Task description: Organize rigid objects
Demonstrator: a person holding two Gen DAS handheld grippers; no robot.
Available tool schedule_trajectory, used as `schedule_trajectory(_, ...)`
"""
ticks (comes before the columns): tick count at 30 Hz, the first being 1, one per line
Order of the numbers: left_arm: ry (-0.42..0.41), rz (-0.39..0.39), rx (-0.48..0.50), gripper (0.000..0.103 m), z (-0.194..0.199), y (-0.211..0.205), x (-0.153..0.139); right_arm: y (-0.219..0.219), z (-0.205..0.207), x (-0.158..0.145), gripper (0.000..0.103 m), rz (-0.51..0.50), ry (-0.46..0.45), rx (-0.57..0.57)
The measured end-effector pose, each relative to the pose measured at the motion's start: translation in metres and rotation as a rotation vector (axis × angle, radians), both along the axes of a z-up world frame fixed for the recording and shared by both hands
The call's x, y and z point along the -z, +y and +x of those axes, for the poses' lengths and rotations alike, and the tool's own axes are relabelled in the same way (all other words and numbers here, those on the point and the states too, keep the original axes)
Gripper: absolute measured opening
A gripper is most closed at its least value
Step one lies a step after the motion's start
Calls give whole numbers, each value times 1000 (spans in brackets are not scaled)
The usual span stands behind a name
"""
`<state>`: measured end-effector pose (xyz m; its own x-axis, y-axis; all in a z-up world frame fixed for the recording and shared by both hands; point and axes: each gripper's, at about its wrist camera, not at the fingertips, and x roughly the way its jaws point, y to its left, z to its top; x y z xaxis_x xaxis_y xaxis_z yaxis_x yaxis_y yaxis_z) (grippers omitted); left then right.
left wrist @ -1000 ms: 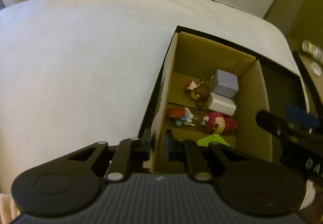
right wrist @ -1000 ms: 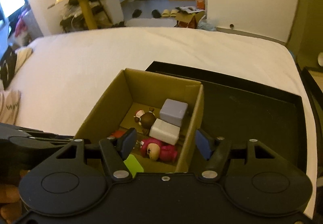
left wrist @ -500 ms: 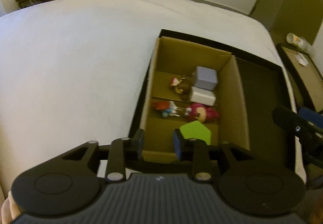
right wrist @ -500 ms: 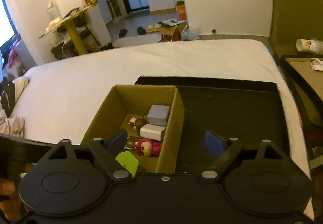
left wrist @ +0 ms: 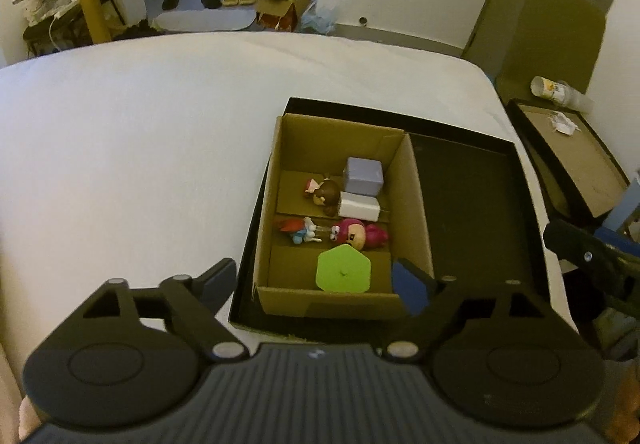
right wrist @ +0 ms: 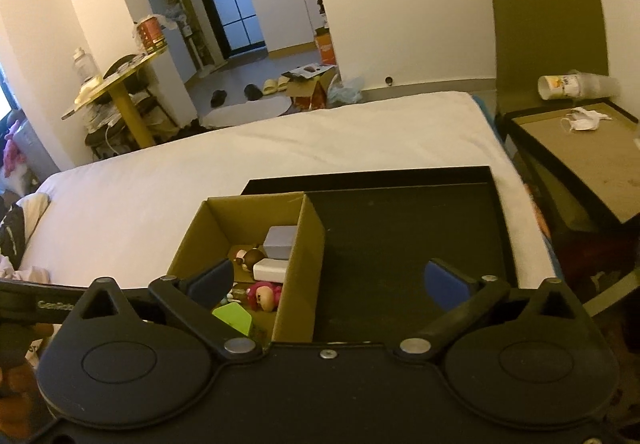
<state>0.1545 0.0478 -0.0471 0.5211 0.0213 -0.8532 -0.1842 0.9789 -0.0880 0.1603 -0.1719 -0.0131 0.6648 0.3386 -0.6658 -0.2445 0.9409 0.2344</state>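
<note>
Left gripper (left wrist: 316,286) opened; green block (left wrist: 343,270) lies in box (left wrist: 416,204).

Home, studio apt: bed (right wrist: 280,148) w/ white sheet sitting in front, slippers (right wrist: 276,85) lying on floor, kitchen counter (right wrist: 280,0) showing thru doorway, cluttered yellow table (right wrist: 116,80).

The left gripper (left wrist: 316,284) hung with its jaws spread wide, gripping nothing. The right gripper (right wrist: 336,280) was likewise wide apart and bare, its tip (left wrist: 576,248) showing at the left view's right edge.
</note>
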Motion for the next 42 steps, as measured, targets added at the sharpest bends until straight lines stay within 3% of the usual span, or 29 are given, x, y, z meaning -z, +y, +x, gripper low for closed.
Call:
schedule_trajectory(11, -65, -34, 7, 98, -33, 0, -20, -17, -28, -21, 103, 7, -46, 48)
schedule_trajectory(19, -106, 11, 44, 102, -56, -5, -36, -26, -52, -34, 103, 38, -62, 51)
schedule_trajectory(25, -154, 17, 74, 103, -72, -10, -50, -32, -68, -35, 103, 88, -39, 36)
schedule_trajectory(42, -221, 23, 91, 103, -114, -15, -65, -34, -104, -52, 103, 66, -59, 24)
